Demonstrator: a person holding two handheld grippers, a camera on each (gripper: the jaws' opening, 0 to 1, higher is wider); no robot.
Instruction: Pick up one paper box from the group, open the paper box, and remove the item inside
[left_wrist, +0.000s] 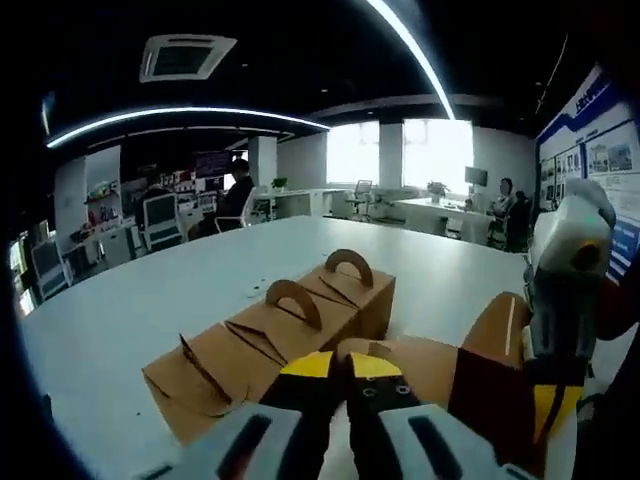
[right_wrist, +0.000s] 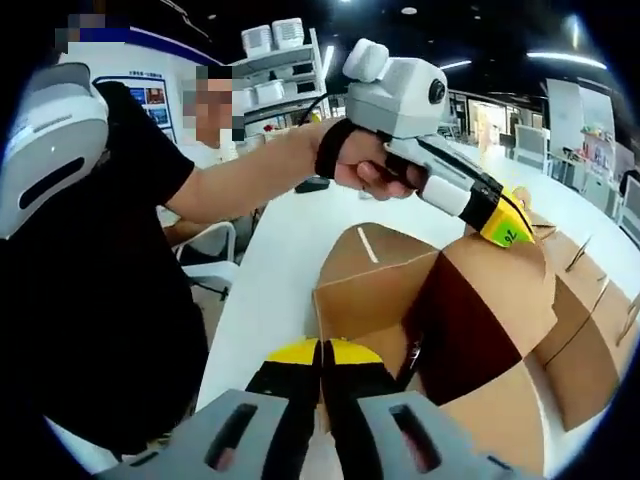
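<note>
1. Nearest the jaws on the white surface (left_wrist: 150, 310) sits a brown paper box (right_wrist: 440, 330) with its top flaps raised; what lies inside cannot be told.
2. Beside it, three more closed boxes (left_wrist: 270, 345) with arched handles stand in a row, touching one another.
3. Left gripper (left_wrist: 345, 385) has its yellow-tipped black jaws pressed together at the near edge of the opened box; whether they pinch a flap cannot be told.
4. Right gripper (right_wrist: 320, 365) likewise shows its jaws closed tight at the box's near wall, grip unclear.
5. Seen from the right gripper view, a hand (right_wrist: 365, 165) holds the left gripper by its handle, with the tip at the top of a raised flap.
6. Farther off are desks, office chairs (left_wrist: 160, 220) and seated people by bright windows (left_wrist: 400, 150).
</note>
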